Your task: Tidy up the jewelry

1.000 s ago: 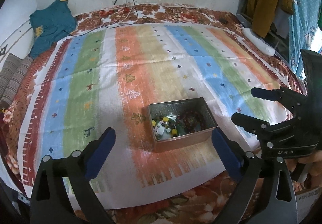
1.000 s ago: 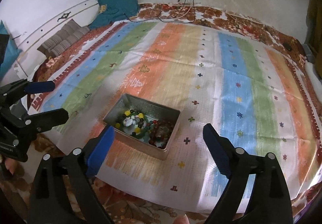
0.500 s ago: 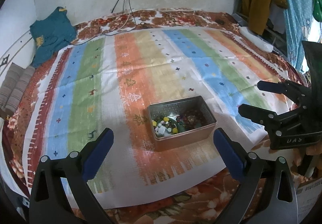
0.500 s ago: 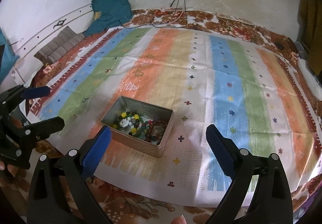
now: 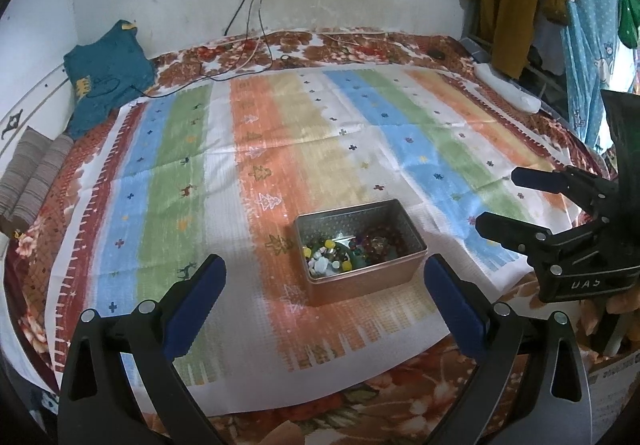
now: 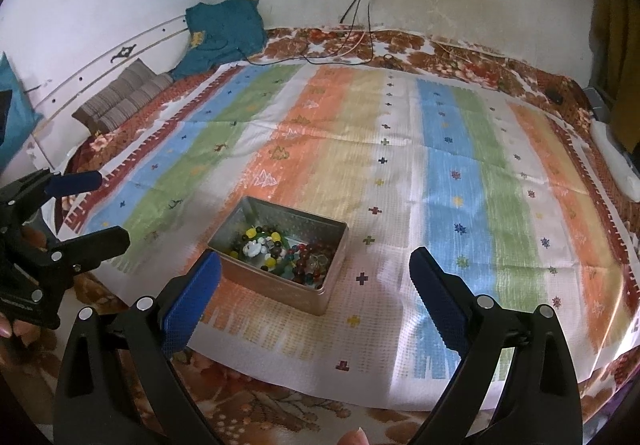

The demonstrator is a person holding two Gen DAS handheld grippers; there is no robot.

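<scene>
1. Metal tin (image 5: 358, 251) of mixed beads (image 5: 348, 251) sits on the striped cloth (image 5: 280, 149), just ahead of both tools.
2. Left gripper (image 5: 322, 305) and right gripper (image 6: 314, 297) hang spread wide, holding nothing.
3. Over the last second both pulled back and higher, so the tin looks smaller.
4. Sorting seems unstarted or just finished.

the cloth (image 5: 280, 149) on the bed carries stripes of blue, green, white, orange and pale yellow, dotted with small crosses, trees and deer. under it the bedsheet (image 5: 360, 45) has a brown and red floral print. the tin (image 5: 360, 281) is silver-grey, holding yellow, white, green and dark red beads (image 5: 348, 251). each tool has black arms and blue pads (image 5: 196, 305). a teal garment (image 5: 108, 73) lies upper left.
</scene>
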